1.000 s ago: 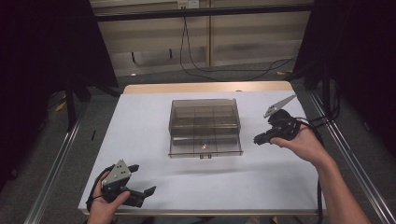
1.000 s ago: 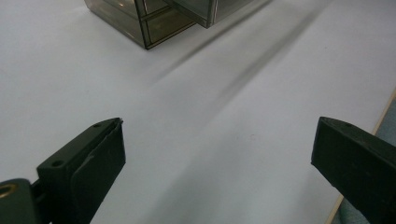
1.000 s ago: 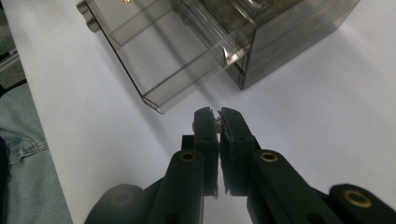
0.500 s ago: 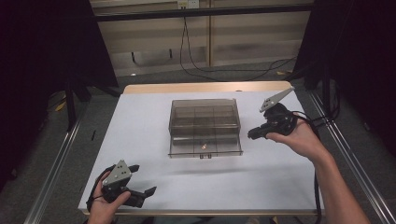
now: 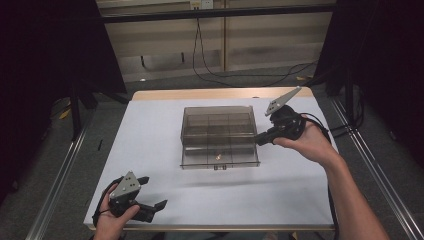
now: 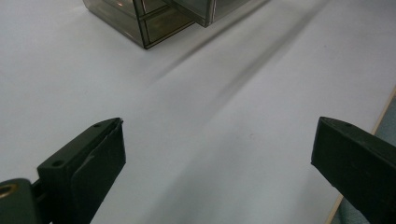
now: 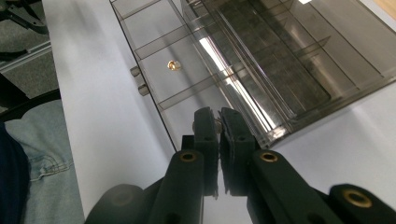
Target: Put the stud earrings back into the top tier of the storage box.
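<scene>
Since the earlier frame the right gripper [image 5: 261,139] has shifted left and a little up in the high view, toward the right side of the box [image 5: 220,136]; the left gripper [image 5: 150,192] has kept its place at lower left; the box, a smoky clear organiser with its drawer [image 7: 154,70] pulled partly out toward the lower edge, sits at the table's [image 5: 150,130] centre; a small brass piece [image 7: 173,65] lies in one drawer compartment, upper left of centre in the right gripper view; right jaws are pressed together, and whether something small is pinched between them I cannot tell; left jaws stand wide apart over bare table; judging by this, the approach to the drawer is in hand; next the closed tips must reach a compartment precisely.
</scene>
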Available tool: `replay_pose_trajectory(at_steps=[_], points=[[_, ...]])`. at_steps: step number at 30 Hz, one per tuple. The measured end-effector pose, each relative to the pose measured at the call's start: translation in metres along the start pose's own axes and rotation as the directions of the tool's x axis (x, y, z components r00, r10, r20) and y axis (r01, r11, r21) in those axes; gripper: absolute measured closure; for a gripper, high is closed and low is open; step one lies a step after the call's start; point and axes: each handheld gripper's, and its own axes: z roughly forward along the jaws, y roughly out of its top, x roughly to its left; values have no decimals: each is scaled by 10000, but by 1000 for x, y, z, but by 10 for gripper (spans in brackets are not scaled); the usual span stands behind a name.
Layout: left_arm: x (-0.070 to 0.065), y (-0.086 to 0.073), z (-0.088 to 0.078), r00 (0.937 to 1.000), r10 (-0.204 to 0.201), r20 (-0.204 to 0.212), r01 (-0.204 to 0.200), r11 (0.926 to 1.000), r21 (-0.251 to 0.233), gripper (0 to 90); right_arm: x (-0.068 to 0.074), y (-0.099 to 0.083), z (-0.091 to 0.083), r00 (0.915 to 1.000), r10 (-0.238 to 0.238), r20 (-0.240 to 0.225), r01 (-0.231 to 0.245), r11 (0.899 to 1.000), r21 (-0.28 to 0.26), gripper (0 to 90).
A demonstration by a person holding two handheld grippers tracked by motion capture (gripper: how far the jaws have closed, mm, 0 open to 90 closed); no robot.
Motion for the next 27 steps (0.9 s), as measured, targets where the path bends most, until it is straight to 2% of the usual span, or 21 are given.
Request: replay_pose_trajectory(at_steps=[9,27], points=[[0,0,0,10000,-4,8,4,10000,-12,30,5,16,14,9995,-286,-105,290,9986,451,864],[1,0,-1,10000,12,18,-12,10000,-17,27,14,35,37,9967,-778,-236,799,9907,1101,864]])
